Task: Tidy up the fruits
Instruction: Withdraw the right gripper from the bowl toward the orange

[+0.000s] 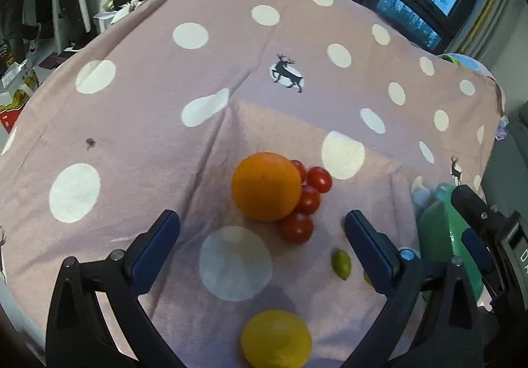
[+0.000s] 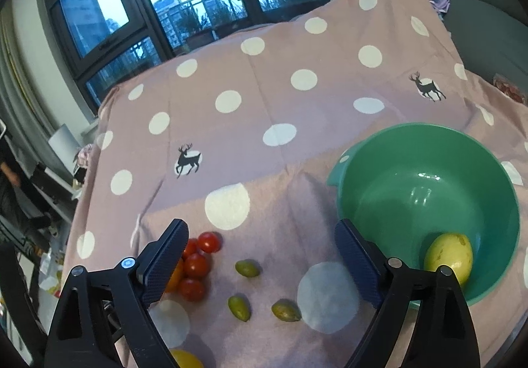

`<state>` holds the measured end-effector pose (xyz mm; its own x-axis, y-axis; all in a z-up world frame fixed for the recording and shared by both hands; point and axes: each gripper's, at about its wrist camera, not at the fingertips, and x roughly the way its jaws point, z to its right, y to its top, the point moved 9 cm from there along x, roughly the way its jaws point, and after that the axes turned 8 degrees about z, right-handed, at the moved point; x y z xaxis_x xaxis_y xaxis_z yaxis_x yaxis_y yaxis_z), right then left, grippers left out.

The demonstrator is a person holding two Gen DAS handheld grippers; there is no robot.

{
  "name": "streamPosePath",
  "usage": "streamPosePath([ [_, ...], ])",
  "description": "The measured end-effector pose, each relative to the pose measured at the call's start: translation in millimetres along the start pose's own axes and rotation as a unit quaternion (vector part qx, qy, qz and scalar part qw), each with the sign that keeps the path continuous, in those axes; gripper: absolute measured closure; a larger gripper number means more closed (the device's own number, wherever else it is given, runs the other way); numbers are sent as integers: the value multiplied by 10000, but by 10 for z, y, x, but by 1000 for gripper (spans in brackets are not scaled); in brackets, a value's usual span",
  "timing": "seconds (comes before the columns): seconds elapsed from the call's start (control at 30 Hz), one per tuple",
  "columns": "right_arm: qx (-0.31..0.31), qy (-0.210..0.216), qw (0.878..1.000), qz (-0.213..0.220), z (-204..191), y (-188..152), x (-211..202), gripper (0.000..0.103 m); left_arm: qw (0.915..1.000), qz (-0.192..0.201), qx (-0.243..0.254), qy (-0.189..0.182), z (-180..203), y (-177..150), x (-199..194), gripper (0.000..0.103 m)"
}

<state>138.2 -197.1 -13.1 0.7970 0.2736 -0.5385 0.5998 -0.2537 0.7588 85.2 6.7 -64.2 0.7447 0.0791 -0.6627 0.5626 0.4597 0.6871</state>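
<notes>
Only the right wrist view shows the inside of the green bowl [image 2: 425, 199], where one yellow-green mango [image 2: 450, 256] lies against the near wall. From the left wrist view the bowl [image 1: 442, 236] is just a green side wall at the right edge, partly behind the right gripper [image 1: 475, 236], and nothing in it can be seen.

Conversely, the left wrist view gives the orange [image 1: 266, 186] whole, with four cherry tomatoes [image 1: 308, 199] packed against its right side. In the right wrist view the orange [image 2: 175, 275] is a sliver behind the left-hand finger, though the four tomatoes [image 2: 196, 265] are clear.

Three small green olive-like fruits [image 2: 264, 292] lie apart on the cloth in the right wrist view. The left wrist view shows one of them [image 1: 341, 264] plainly and a scrap of another behind a finger.

One lemon [image 1: 276, 338] sits at the bottom of the left wrist view; the right wrist view catches only its yellow top [image 2: 184, 359].

All loose fruit rests on a pink tablecloth [image 1: 148, 124] with white dots and small deer prints.

Both tools have their fingers spread wide with nothing between the pads: the left gripper [image 1: 262, 229] over the orange and tomatoes, the right gripper [image 2: 260, 249] over the olives beside the bowl.

White letters on the right gripper's body, seen from the left wrist view, are cut off; a "D" is all that reads.
</notes>
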Motion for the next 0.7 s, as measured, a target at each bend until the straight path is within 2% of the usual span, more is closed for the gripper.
streamPosePath([
  [0.17, -69, -110, 9999, -61, -9, -29, 32, 13, 9998, -75, -197, -58, -58, 5, 13, 2],
  [0.47, -166, -154, 9995, -203, -50, -97, 81, 13, 9995, -225, -200, 2, -84, -27, 45, 2],
  [0.7, -160, -149, 9993, -316, -53, -135, 123, 13, 9994, -180, -290, -38, -104, -6, 27, 3],
])
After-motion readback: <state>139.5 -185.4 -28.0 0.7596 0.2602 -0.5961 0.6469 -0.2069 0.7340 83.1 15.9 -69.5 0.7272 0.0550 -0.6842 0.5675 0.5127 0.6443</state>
